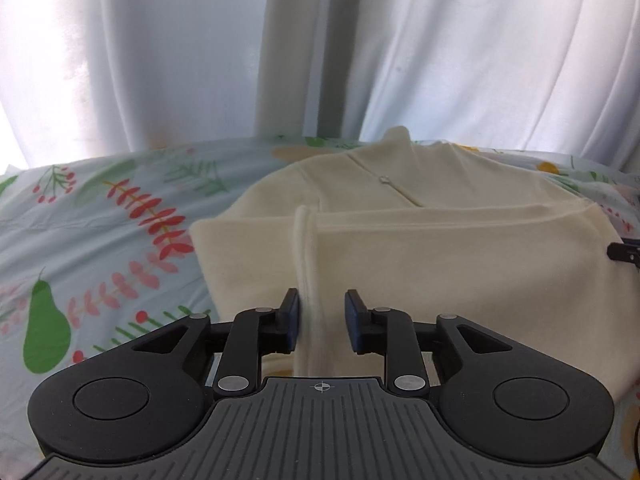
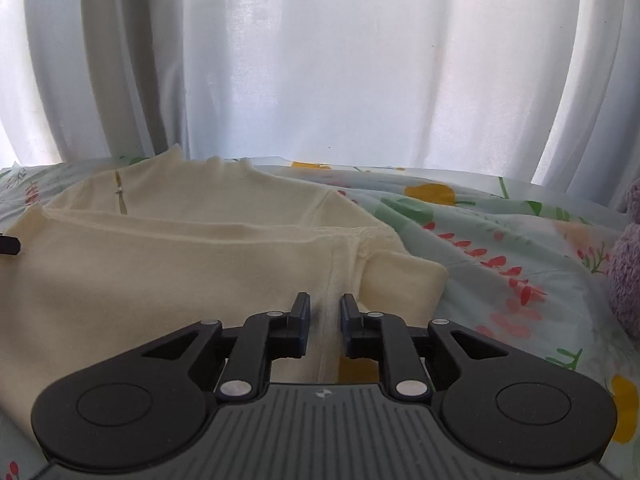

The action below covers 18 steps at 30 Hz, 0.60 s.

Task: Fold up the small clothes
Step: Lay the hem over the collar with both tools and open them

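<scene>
A cream knit top point(image 1: 420, 248) lies on the floral bedsheet point(image 1: 100, 232), its lower part folded up over the body, its collar at the far side. My left gripper point(image 1: 322, 314) is open, its pads on either side of the folded left edge. The fabric edge rests against the left pad. My right gripper point(image 2: 325, 318) is open with a narrow gap, astride the right side seam of the top point(image 2: 180, 264). The folded sleeve point(image 2: 404, 284) lies just right of it. Each gripper's tip shows at the edge of the other's view.
White curtains point(image 2: 320, 60) hang close behind the bed. A purple fluffy object point(image 2: 626, 264) sits at the far right edge of the right wrist view. The sheet point(image 2: 520, 240) extends to the right of the top and to its left.
</scene>
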Tool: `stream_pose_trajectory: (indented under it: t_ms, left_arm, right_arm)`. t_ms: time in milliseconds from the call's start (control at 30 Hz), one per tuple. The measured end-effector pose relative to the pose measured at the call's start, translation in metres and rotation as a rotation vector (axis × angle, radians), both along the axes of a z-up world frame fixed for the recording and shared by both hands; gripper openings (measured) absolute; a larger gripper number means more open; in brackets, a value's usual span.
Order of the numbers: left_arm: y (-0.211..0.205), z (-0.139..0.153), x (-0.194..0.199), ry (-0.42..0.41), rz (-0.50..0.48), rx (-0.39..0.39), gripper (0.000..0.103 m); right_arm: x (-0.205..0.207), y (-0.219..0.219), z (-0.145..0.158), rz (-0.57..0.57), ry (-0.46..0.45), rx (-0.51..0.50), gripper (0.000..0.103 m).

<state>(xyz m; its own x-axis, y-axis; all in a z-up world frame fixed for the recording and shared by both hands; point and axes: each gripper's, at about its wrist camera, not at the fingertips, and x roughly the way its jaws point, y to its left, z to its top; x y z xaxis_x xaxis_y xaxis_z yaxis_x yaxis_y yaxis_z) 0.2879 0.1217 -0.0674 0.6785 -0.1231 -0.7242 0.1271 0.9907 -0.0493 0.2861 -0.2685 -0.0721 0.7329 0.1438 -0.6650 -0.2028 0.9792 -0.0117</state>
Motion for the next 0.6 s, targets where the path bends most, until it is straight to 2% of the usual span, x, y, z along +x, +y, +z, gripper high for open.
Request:
stream_pose_trajectory:
  t_ms: [67, 100, 133, 200, 300, 400, 467, 533, 600]
  left_arm:
    - [-0.001, -0.005, -0.001, 0.017, -0.01, 0.027, 0.026]
    - [-0.002, -0.007, 0.001, 0.027, -0.007, 0.036, 0.011]
    - [-0.003, -0.006, 0.002, 0.032, -0.002, 0.046, 0.01]
    - [-0.006, 0.005, -0.002, 0.011, 0.008, 0.068, 0.009]
    - [-0.008, 0.042, -0.009, -0.119, -0.013, 0.061, 0.009]
    - [-0.01, 0.067, 0.009, -0.198, 0.014, 0.063, 0.009]
    - [-0.013, 0.07, 0.031, -0.218, 0.063, 0.086, 0.009]
    - [-0.016, 0.068, 0.055, -0.205, 0.103, 0.088, 0.009]
    - [-0.018, 0.061, 0.072, -0.211, 0.158, 0.069, 0.012]
  right_arm:
    - [-0.006, 0.004, -0.003, 0.028, -0.004, -0.041, 0.02]
    - [-0.006, 0.006, -0.004, 0.03, -0.001, -0.057, 0.018]
    - [-0.004, 0.007, -0.004, 0.029, 0.0, -0.061, 0.008]
    - [-0.006, 0.012, 0.001, 0.03, -0.014, -0.081, 0.007]
    - [-0.013, 0.019, 0.024, 0.058, -0.115, -0.118, 0.006]
    - [0.001, 0.024, 0.041, 0.056, -0.19, -0.149, 0.006]
    - [0.022, 0.027, 0.044, 0.022, -0.216, -0.183, 0.006]
    - [0.045, 0.028, 0.041, -0.021, -0.223, -0.21, 0.006]
    - [0.064, 0.026, 0.037, -0.06, -0.225, -0.195, 0.007]
